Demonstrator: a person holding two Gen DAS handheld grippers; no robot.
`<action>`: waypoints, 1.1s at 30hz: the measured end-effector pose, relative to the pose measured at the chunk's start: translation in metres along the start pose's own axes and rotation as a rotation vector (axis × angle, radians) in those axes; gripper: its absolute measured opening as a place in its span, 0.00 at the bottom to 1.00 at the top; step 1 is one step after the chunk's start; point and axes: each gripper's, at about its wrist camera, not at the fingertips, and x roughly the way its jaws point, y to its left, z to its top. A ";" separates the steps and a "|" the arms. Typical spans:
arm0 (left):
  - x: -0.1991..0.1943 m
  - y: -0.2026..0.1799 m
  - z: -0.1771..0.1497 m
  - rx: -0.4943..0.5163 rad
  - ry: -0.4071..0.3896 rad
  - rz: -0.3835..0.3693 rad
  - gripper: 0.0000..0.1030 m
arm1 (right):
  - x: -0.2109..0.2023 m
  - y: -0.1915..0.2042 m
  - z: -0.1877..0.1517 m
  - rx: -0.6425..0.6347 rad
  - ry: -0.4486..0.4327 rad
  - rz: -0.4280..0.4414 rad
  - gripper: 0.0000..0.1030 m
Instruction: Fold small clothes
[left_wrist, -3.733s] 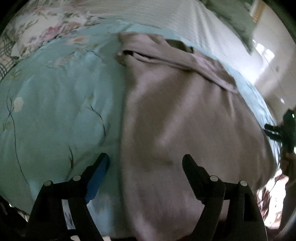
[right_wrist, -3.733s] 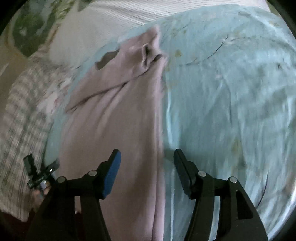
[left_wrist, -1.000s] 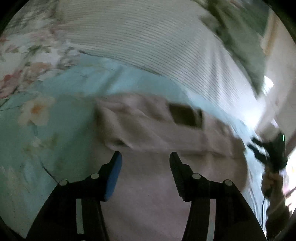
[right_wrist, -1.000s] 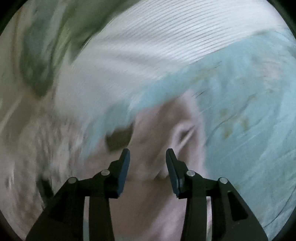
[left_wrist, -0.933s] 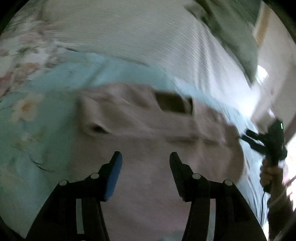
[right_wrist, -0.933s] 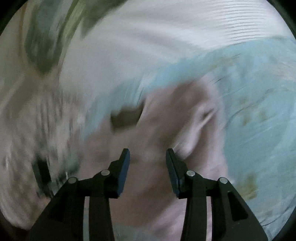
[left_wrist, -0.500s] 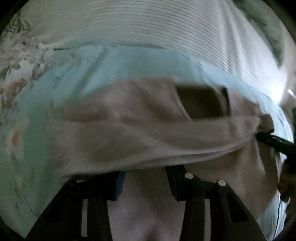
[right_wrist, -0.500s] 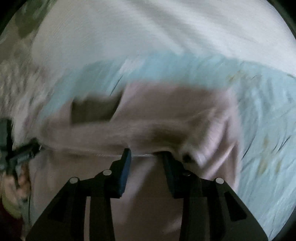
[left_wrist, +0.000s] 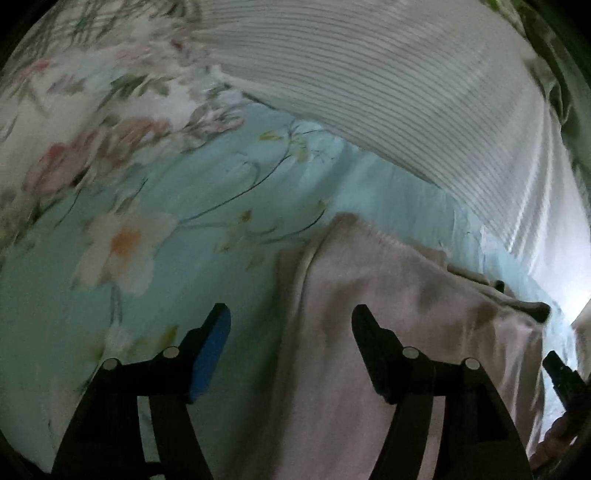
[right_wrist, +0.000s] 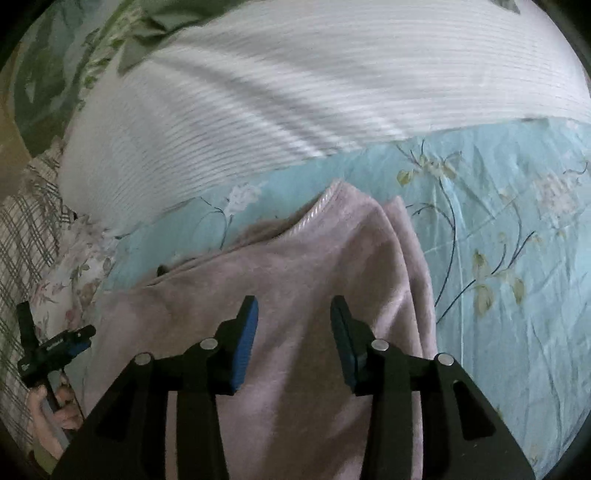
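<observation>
Change: both grippers have let go of the sweater's folded edge since half a second ago.
Left gripper (left_wrist: 291, 325): jaws spread, empty; sweater (left_wrist: 388, 332) ahead-right.
Right gripper (right_wrist: 294, 319): jaws apart, empty, above sweater (right_wrist: 295, 266) on bedsheet (right_wrist: 498, 258).

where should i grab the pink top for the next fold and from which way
Take the pink top at its far folded edge, one corner per gripper, probably coming in low from the near side. That edge lies doubled and raised off the blue floral sheet, so fingers can slip under. Both the left gripper and right gripper are open.
</observation>
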 end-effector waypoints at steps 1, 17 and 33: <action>-0.004 0.002 -0.004 -0.003 0.000 -0.004 0.67 | 0.000 0.001 0.005 -0.007 -0.004 0.001 0.46; -0.110 0.018 -0.158 -0.146 0.053 -0.355 0.71 | -0.072 0.017 -0.097 0.115 0.079 0.234 0.62; -0.062 0.022 -0.170 -0.326 0.103 -0.406 0.77 | -0.105 0.024 -0.155 0.189 0.136 0.291 0.63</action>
